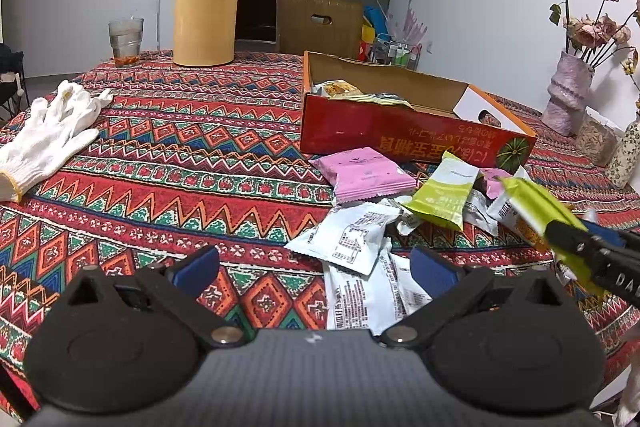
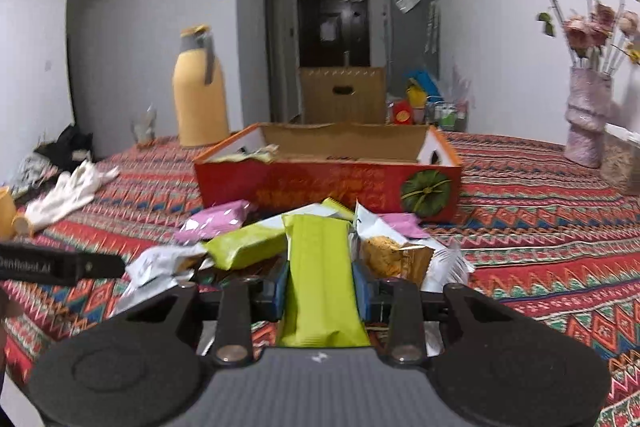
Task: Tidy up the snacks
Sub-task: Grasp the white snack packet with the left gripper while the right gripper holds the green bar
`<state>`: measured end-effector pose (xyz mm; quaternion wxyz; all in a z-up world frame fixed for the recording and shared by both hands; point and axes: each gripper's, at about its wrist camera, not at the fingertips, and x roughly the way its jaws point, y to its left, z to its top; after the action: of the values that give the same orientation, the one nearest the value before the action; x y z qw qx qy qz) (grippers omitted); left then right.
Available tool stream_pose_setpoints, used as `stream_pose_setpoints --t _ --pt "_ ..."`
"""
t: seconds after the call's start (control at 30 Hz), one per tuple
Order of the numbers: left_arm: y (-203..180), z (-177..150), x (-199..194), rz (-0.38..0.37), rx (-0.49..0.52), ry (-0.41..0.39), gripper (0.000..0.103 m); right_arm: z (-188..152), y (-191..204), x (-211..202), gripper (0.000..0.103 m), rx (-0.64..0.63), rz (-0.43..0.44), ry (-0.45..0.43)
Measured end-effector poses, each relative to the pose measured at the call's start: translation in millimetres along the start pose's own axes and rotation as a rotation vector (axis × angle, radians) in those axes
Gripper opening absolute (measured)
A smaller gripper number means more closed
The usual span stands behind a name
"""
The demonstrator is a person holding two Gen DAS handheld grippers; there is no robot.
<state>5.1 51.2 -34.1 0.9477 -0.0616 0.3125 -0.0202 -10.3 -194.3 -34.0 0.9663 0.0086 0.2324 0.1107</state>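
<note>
Beside one red box (image 2: 328, 187): two pink packets (image 1: 360, 173), perhaps six white. Right gripper (image 2: 322, 285) clamps one green packet (image 2: 322, 267); left gripper (image 1: 314, 267) wide, empty.

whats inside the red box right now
The red box holds a few snack packets piled at one end; bare cardboard shows along the rest. Its near wall hides the floor of the box, so anything lying flat there cannot be seen.

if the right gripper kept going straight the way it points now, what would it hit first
Probably the near wall of the red box. The right gripper, holding a green packet, looks lifted above the loose snack pile, though depth is unclear.
</note>
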Motion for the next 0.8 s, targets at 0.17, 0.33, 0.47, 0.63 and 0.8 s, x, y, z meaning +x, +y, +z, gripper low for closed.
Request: stream_pose_setpoints --t 0.17,0.33,0.47,0.63,0.8 --pt "-8.8 -0.7 -0.7 0.000 0.012 0.001 0.103 -1.2 -13.9 -7.0 0.032 0.040 -0.013 -0.028" --pt "-19.1 -2.1 -0.4 0.006 0.026 0.007 0.103 -4.0 -22.7 -11.1 0.032 0.065 -0.005 -0.047" --pt "-26.3 -3.1 0.2 0.005 0.030 0.012 0.103 -7.9 -28.9 -10.7 0.032 0.089 0.008 -0.052" --pt "-36.5 -4.8 1.5 -0.006 0.047 0.019 0.103 -14.5 -34.5 -11.4 0.032 0.106 0.013 -0.049" --pt "-48.5 -7.5 8.9 -0.023 0.071 0.043 0.103 -18.9 -39.7 -12.7 0.032 0.122 0.011 -0.050"
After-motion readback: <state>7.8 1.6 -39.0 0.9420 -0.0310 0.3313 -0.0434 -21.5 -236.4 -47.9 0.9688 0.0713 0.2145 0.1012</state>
